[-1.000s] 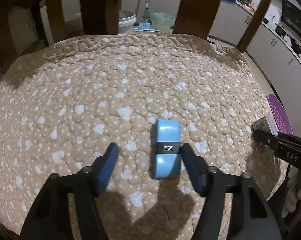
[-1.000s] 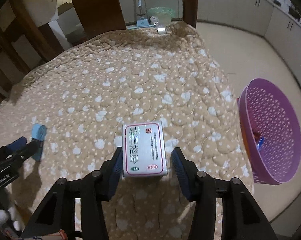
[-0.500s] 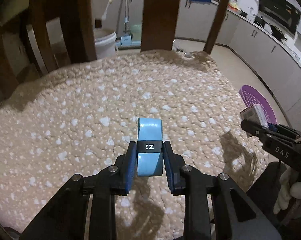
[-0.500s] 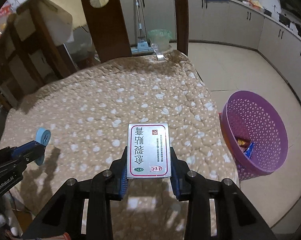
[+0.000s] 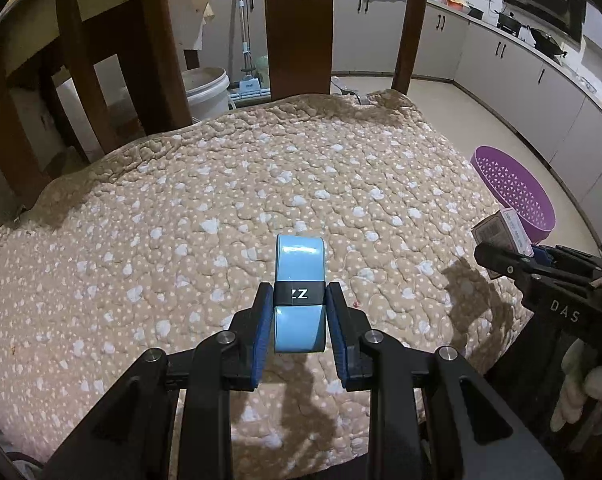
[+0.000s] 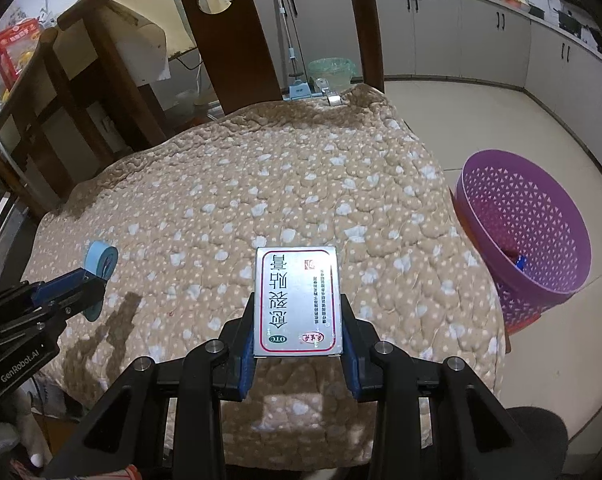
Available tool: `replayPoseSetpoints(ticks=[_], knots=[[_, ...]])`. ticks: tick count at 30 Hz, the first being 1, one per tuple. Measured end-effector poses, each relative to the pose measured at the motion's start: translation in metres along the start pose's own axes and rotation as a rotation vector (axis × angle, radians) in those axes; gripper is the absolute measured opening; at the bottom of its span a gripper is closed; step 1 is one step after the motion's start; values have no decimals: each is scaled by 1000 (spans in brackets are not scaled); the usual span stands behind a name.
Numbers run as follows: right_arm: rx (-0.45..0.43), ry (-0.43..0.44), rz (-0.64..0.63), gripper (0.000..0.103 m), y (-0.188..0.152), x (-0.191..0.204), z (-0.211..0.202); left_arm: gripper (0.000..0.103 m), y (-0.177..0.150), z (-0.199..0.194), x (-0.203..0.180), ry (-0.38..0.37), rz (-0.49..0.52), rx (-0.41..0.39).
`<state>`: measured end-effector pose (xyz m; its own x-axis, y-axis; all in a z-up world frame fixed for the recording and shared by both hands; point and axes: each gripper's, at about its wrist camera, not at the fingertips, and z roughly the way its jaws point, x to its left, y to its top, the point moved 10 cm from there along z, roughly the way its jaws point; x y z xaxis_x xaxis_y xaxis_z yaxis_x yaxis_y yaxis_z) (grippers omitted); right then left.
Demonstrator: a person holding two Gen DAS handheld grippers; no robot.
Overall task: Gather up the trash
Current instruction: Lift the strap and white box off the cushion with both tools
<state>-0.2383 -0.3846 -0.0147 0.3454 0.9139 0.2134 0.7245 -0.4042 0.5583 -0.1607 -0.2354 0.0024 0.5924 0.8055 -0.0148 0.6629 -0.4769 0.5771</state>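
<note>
Both pieces of trash lifted clear of the quilted spread (image 5: 261, 184). My left gripper (image 5: 299, 312) is clamped narrow on the blue tape roll (image 5: 299, 280), its pads bearing on the roll's two flat faces at the black label band, so the curved rim points forward and, I judge, cannot roll out of the grip. My right gripper (image 6: 298, 320) is pinched on the silver medicine box (image 6: 297, 300), holding it by its two long edges near the rear end; the printed face lies upward and most of the box projects ahead of the fingers, which should let it drop cleanly once the jaws part. Each item casts a shadow on the spread beneath it, which I read as both being held above the cloth, not resting on it. The purple basket (image 6: 525, 280) stands on the floor just beside the right-hand edge of the spread, nearer my right gripper, with a few scraps already inside. I judge the carry to the basket as the step in hand.
</note>
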Motion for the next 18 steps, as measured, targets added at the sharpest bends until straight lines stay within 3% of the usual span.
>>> replayPoseSetpoints(ticks=[18], knots=[[9, -30, -33, 37, -10, 18, -26, 26, -4, -15, 7, -50, -44, -29]])
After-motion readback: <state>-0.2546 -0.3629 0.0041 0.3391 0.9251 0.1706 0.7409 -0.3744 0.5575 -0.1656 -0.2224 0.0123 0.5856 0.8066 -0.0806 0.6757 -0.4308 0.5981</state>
